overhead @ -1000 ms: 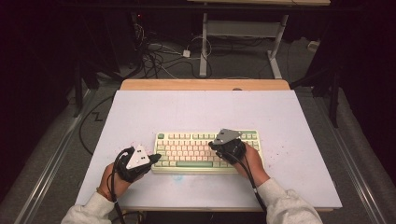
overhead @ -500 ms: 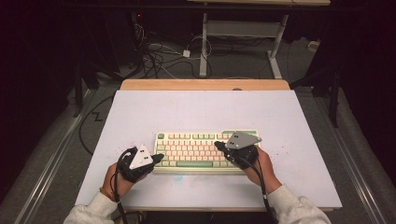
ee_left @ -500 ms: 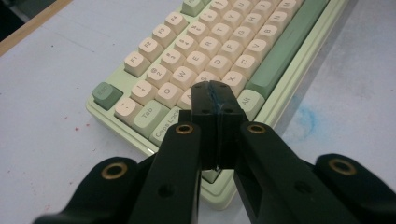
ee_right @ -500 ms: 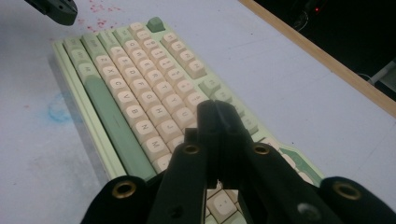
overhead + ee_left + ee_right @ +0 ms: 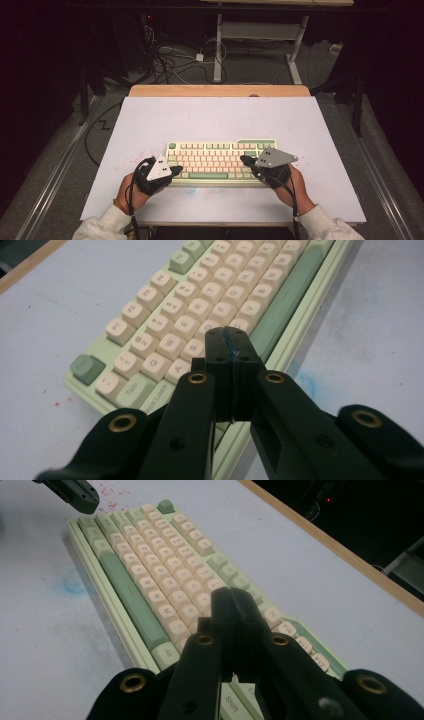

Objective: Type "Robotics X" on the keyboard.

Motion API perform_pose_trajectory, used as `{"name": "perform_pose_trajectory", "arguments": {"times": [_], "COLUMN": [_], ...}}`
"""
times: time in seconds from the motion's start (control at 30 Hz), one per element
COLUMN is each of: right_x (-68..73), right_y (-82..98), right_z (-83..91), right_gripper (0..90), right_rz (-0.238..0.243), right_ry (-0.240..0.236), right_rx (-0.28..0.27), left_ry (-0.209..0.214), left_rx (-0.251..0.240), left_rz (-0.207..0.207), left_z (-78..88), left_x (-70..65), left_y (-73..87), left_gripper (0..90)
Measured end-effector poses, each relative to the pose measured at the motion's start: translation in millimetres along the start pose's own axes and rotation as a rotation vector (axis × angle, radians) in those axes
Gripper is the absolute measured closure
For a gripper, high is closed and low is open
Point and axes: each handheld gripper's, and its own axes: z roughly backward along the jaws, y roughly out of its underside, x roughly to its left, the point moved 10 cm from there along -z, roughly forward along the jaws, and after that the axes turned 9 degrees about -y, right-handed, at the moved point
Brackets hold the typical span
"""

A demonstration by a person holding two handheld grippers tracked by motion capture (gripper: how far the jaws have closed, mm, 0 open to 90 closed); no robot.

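Two grippers over a keyboard

The right gripper (image 5: 246, 160) has slid out toward the right end of the green and cream keyboard (image 5: 220, 160), which lies in the middle of the white worktop (image 5: 210, 120). The left gripper (image 5: 176, 170) has stayed by the left keys. Both pairs of jaws are shut together, holding nothing, maybe ready to poke keys.

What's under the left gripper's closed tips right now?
The left gripper, jaws shut, sits above the keyboard, over cream letter keys near its left end. The keys directly beneath the tips are covered, so contact is unclear.
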Motion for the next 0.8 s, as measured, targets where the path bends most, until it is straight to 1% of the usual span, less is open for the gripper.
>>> {"name": "perform_pose_trajectory", "arguments": {"times": [0.07,0.23,0.33,0.43,0.73,0.8], "right_x": [-0.4,-1.1,-0.5,1.1,2.6,3.0], "right_y": [2.4,9.0,14.2,17.5,25.1,26.9], "right_z": [2.9,10.7,14.1,16.9,22.2,21.7], "right_gripper": [90.0,90.0,90.0,90.0,90.0,90.0], "right_rz": [0.001,-0.001,-0.005,-0.007,-0.016,-0.009], "right_ry": [0.002,0.01,0.01,0.007,0.004,0.002], "right_rx": [0.0,0.005,0.013,0.017,0.029,0.037], "left_ry": [0.012,0.031,0.045,0.06,0.092,0.095], "left_rx": [-0.006,-0.002,-0.004,0.009,0.027,0.031], "left_rz": [-0.004,-0.027,-0.033,-0.047,-0.072,-0.077], "left_z": [-2.9,-11.7,-17.3,-23.8,-41.1,-44.9], "left_x": [-3.2,-8.7,-11.6,-15.5,-25.1,-27.7], "left_y": [-5.3,-16.6,-22.6,-25.6,-39.2,-41.7], "left_gripper": [87.7,87.7,87.7,87.7,87.7,87.7]}}
